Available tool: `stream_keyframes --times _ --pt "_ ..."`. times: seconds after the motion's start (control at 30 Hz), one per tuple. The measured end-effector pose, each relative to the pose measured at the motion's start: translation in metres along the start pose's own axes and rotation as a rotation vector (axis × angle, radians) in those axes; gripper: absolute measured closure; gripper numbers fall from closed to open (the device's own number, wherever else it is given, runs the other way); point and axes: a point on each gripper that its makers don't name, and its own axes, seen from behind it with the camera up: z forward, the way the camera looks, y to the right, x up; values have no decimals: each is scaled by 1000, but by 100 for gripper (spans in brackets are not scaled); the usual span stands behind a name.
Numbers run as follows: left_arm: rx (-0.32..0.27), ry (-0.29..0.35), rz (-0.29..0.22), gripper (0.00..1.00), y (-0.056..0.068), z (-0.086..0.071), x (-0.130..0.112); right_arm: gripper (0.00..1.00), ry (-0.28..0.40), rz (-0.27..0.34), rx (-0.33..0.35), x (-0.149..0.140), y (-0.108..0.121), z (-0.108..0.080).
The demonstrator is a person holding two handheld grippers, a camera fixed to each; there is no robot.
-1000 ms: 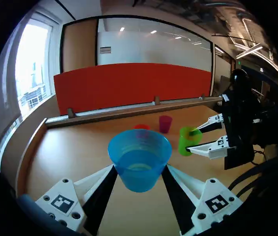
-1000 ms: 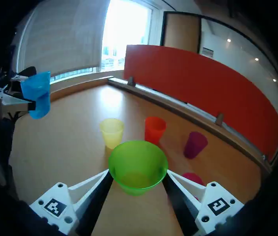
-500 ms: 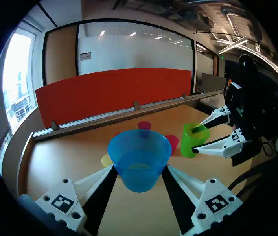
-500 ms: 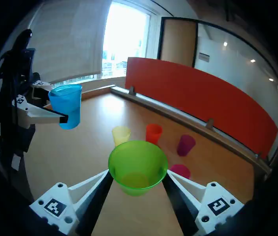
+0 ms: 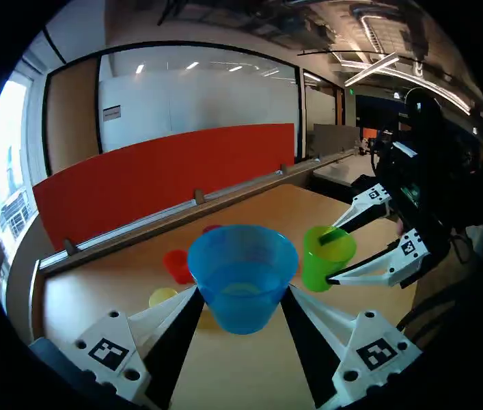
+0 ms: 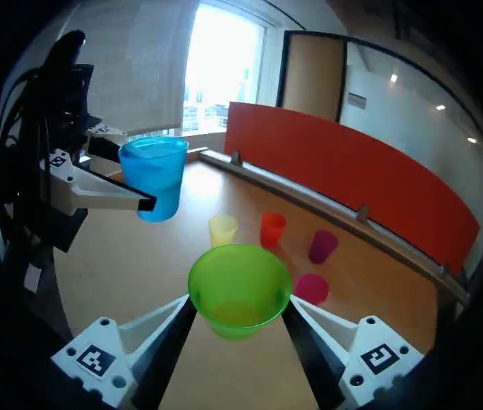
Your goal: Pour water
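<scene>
In the left gripper view my left gripper point(image 5: 242, 301) is shut on a blue cup point(image 5: 242, 277) with water in its lower part, held upright above the wooden table point(image 5: 91, 301). To its right, the right gripper point(image 5: 330, 256) holds a green cup point(image 5: 326, 256). In the right gripper view my right gripper point(image 6: 240, 304) is shut on the green cup point(image 6: 240, 290), upright, its bottom showing no clear water. The left gripper point(image 6: 147, 184) with the blue cup point(image 6: 154, 176) hangs up left of it, higher.
On the table stand a yellow cup point(image 6: 222, 229), a red cup point(image 6: 272, 228), a purple cup point(image 6: 321, 245) and a pink cup point(image 6: 311, 288). An orange partition point(image 6: 350, 171) runs along the table's far edge. A bright window point(image 6: 221, 65) lies beyond.
The two held cups have come closer together: the blue cup appears larger and nearer in the right gripper view. Both cameras rose and turned; the table cups look smaller.
</scene>
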Motion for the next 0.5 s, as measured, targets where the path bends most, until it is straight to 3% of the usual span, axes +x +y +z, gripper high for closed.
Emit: stream_keyframes --times 0.3,0.5 --pt "-86 -5 61 23 22 3 11 12 -4 -2 18 1 -11 -12" --pt "-98 -10 114 23 25 5 18 12 -5 2 27 -1 -16 -17"
